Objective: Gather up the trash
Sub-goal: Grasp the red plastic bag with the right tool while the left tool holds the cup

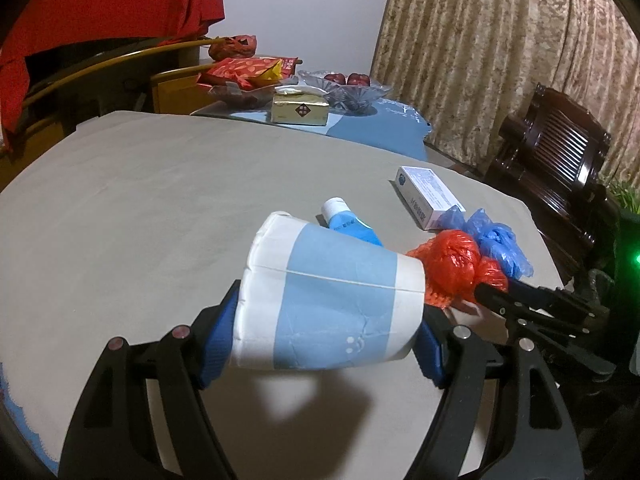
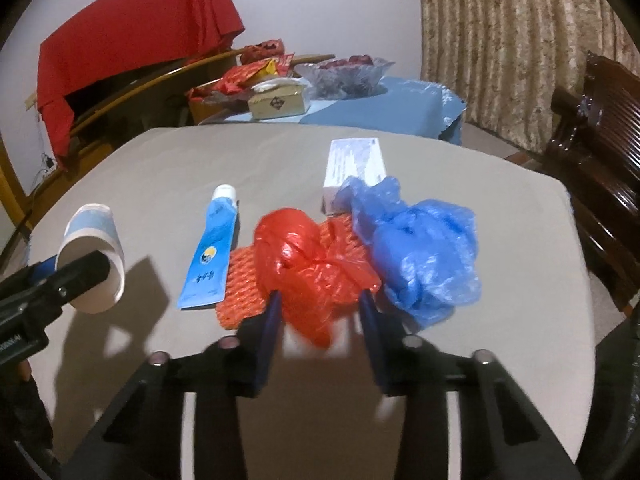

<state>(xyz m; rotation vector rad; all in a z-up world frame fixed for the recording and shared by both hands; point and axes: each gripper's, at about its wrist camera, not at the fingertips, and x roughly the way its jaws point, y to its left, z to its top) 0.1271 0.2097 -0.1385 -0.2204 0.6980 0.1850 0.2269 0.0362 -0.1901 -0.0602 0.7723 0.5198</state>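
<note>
Left gripper (image 1: 326, 332): pinching a paper cup (image 1: 328, 292) on its side, holding it above the table (image 1: 140, 208) near the left edge.

Right gripper (image 2: 320, 308): fingers spread, straddling a crumpled red plastic bag (image 2: 308, 264) near the table's middle; contact with the bag impossible to tell.

Orange mesh (image 2: 240, 284): lying under the red bag.

Toothpaste tube (image 2: 212, 248): lying flat just left of the mesh.

Blue plastic bag (image 2: 420, 248): bunching against the red bag's right side.

White box (image 2: 354, 160): sitting behind the blue bag, toward the far edge.
</note>
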